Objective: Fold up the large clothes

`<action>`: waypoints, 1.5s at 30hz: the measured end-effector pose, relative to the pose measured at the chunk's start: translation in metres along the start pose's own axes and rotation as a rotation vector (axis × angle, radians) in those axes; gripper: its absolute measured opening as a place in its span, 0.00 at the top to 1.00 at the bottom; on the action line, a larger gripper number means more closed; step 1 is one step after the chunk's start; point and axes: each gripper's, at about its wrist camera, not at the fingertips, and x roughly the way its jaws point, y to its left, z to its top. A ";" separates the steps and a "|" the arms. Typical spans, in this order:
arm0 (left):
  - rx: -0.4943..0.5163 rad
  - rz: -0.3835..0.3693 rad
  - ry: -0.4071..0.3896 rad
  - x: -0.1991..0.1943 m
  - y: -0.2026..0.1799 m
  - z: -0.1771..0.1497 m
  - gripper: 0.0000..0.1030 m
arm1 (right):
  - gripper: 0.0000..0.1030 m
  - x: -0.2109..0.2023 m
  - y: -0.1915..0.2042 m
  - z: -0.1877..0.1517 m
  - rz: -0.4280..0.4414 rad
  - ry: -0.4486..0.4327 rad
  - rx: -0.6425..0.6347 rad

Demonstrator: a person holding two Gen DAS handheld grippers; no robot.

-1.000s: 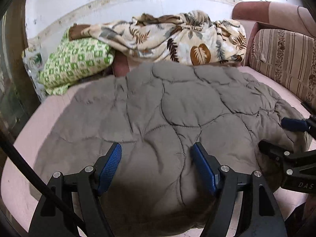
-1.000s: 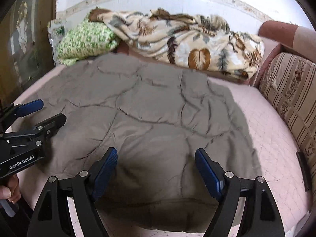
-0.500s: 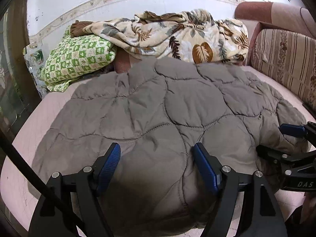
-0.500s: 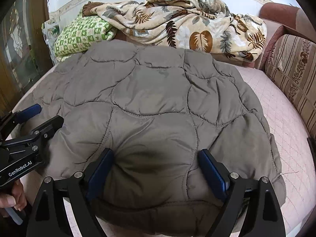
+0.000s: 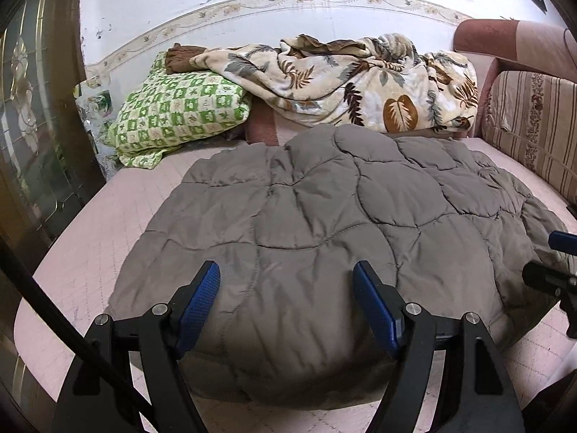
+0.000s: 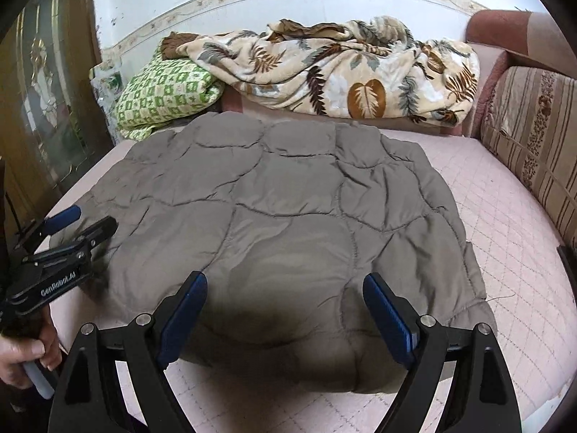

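The grey quilted comforter (image 6: 288, 223) is laid flat on the bed (image 6: 505, 238) for folding — both tools, left (image 5: 286, 303) and right (image 6: 285, 312), are held wide open, nothing gripped.

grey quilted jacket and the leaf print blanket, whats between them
A bare strip of the pink mattress separates the grey quilted jacket from the leaf print blanket; the right wrist view shows it best.

I am working in a home's sitting room.
Pink sofa bed (image 5: 90, 252), striped cushion (image 5: 533, 126), leaf-print blanket (image 5: 360, 86), green pillow (image 5: 180, 112).
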 end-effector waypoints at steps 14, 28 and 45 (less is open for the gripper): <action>-0.048 0.042 -0.008 -0.009 0.030 -0.003 0.27 | 0.12 0.004 0.032 -0.002 0.006 -0.003 -0.092; -0.114 -0.006 -0.069 -0.042 0.042 -0.002 0.21 | 0.12 -0.013 0.039 -0.006 -0.026 -0.077 -0.093; -0.107 0.077 -0.073 -0.143 0.013 -0.021 0.07 | 0.01 -0.142 0.071 -0.048 -0.039 -0.346 -0.045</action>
